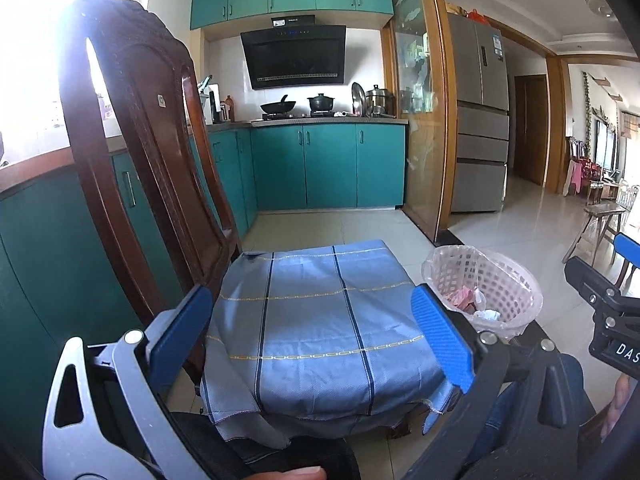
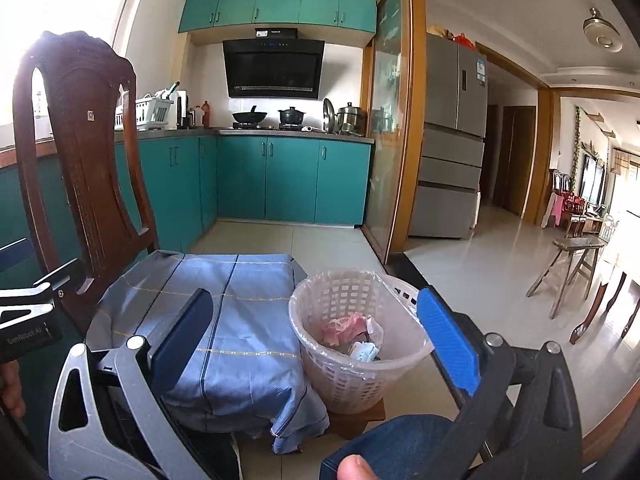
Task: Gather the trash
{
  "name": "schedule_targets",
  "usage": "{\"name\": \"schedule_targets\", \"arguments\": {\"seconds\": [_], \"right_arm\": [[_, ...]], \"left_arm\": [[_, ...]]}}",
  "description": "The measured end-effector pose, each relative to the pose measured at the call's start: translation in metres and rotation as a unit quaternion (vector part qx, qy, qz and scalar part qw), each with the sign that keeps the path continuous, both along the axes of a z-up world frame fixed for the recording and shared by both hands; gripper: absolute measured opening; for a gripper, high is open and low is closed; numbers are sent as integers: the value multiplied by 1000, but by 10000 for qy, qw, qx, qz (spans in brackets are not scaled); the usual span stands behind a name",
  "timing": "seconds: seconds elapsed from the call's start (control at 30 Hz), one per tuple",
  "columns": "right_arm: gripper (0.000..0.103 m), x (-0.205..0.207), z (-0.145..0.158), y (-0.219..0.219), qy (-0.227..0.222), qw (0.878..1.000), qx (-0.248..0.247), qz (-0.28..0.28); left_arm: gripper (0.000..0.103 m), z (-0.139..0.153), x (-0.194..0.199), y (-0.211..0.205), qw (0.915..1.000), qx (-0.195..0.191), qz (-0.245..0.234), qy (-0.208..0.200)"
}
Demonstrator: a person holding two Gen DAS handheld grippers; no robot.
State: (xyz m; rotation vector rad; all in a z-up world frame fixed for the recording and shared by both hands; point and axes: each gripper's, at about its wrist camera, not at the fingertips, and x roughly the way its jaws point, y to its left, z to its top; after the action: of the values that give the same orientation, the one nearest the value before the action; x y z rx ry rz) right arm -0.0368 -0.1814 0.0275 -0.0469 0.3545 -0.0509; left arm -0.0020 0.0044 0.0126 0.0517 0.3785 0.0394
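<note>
A white lattice waste basket (image 2: 360,364) lined with a clear bag stands on a low wooden stool, right of a chair seat. Pink and white crumpled trash (image 2: 346,330) lies inside it. In the left wrist view the same basket (image 1: 504,280) shows at the right with the trash (image 1: 464,296) in it. My left gripper (image 1: 312,328) is open above the blue checked cloth (image 1: 312,320) on the seat, with nothing between its fingers. My right gripper (image 2: 316,332) is open too, wide apart over the basket and the cloth (image 2: 224,344), holding nothing.
A dark wooden chair back (image 1: 144,132) rises at the left. Teal kitchen cabinets (image 2: 292,180) and a stove lie ahead, a grey fridge (image 2: 452,136) to the right. A wooden stool (image 2: 572,264) stands on the tiled floor at the right. A knee in jeans (image 2: 392,444) is below.
</note>
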Motion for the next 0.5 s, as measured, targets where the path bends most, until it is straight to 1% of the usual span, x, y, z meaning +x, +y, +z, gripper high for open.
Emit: {"name": "schedule_targets", "arguments": {"seconds": [0.5], "right_arm": [[100, -5, 3, -4, -66, 9999, -3, -120]], "left_arm": [[100, -1, 0, -6, 10000, 2, -57, 40]]}}
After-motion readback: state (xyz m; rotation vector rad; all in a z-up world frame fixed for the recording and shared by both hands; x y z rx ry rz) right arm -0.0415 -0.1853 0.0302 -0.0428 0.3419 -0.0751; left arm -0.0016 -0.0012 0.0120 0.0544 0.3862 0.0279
